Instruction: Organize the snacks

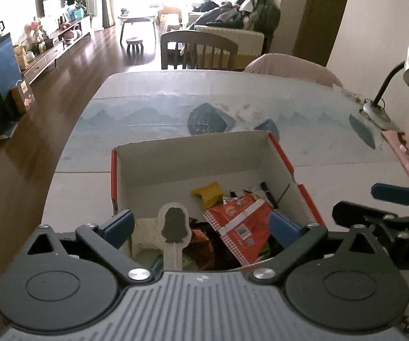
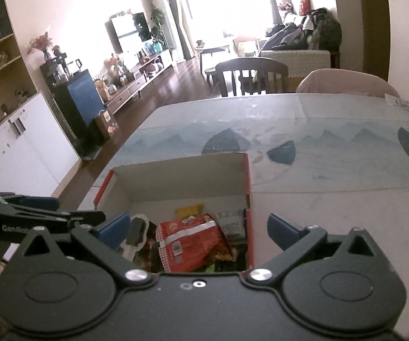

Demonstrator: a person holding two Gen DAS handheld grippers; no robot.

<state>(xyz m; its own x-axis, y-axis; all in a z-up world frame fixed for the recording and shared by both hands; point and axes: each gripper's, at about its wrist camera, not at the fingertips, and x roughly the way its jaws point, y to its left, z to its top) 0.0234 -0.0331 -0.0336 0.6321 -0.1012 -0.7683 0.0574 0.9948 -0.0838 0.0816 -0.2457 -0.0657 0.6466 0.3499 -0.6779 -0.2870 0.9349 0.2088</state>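
I hold my left hand-held gripper point(image 1: 201, 228) over the near end of the cardboard box point(image 1: 181, 164), its two blue fingers point(image 1: 119, 227) spread wide with nothing clamped between them. The box sits on the desk point(image 1: 232, 105), which wears a pale cover printed with blue mountain shapes, and the box's outer edges are red. Inside it the snacks lie in a loose heap toward the near and right side: a red snack packet point(image 1: 241, 227) with a white band on top, a yellow packet point(image 1: 208, 194) just behind it, a white pouch with a dark penguin figure point(image 1: 174, 227) to the left, and darker wrappers underneath that I cannot make out. My right hand-held gripper point(image 2: 198, 231) hovers above the box's right wall point(image 2: 249, 218), its fingers also parted and empty; the left finger hangs over the box and the right one over bare desk. From that side the same red packet point(image 2: 193, 241) shows below the gap. A desk lamp point(image 1: 397, 85) stands at the far right of the desk, beside the wall.
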